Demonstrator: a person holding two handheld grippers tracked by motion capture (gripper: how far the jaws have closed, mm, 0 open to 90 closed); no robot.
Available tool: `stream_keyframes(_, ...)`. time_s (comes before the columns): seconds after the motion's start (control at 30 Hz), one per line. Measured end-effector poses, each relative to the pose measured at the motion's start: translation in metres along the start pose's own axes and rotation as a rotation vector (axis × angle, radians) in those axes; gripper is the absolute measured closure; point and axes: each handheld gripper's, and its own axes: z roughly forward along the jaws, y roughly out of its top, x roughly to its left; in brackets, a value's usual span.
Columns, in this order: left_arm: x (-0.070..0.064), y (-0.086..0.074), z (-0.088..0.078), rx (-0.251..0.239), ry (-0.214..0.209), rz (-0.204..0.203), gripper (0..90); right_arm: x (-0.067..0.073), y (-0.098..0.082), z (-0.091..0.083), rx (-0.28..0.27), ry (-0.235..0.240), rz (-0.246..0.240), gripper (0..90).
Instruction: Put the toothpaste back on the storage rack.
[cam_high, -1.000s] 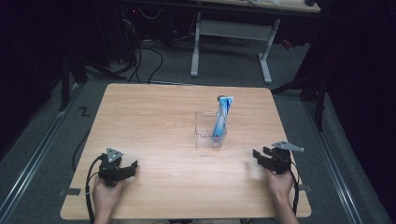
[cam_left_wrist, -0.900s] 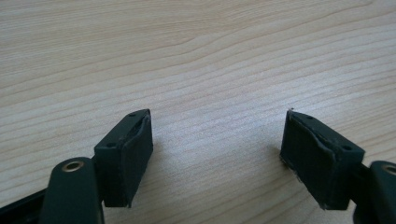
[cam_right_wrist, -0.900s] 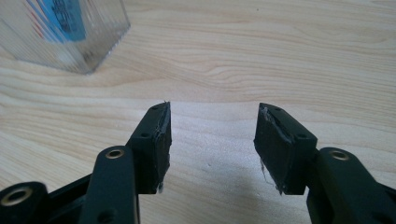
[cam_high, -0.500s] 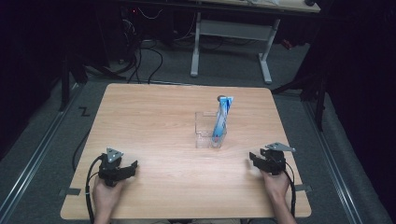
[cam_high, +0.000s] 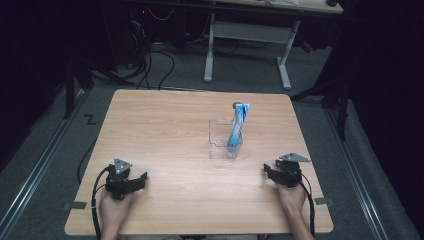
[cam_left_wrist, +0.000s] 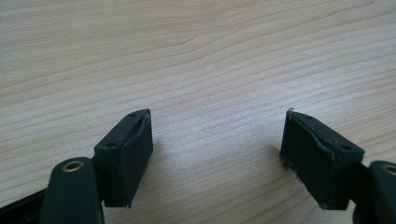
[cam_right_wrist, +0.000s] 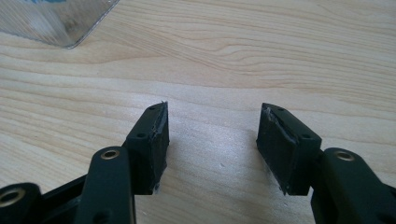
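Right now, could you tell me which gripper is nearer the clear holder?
Right. The right gripper sits just right of and nearer the person than the holder; the left gripper lies far left.

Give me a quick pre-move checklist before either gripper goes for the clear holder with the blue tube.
1. Left gripper open, nothing between the jaws: ok.
2. Right gripper open, nothing between the jaws: ok.
3. Blue tube standing in the clear holder, leaning toward the table's far edge: ok, though which compartment it sits in: cannot tell.
4. Bare table between both grippers and the holder, no obstacles: ok.
5. Right gripper nearer the holder than the left; the holder's corner shows at the top left of the right gripper view: ok.
6. Holder fixed to the table or loose: cannot tell.
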Motion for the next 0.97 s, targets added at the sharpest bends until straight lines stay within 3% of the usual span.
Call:
stream_keyframes(0.43,0.0000,0.0000,0.0000,0.000,0.000,0.000,25.4,0.0046,0.0010,0.0023,0.006,-0.016,-0.034,41.8)
stream_keyframes(0.97,0.0000,0.0000,0.0000,0.000,0.000,0.000,25.4,0.0044,0.0010,0.0024,0.009,-0.016,-0.029,40.1)
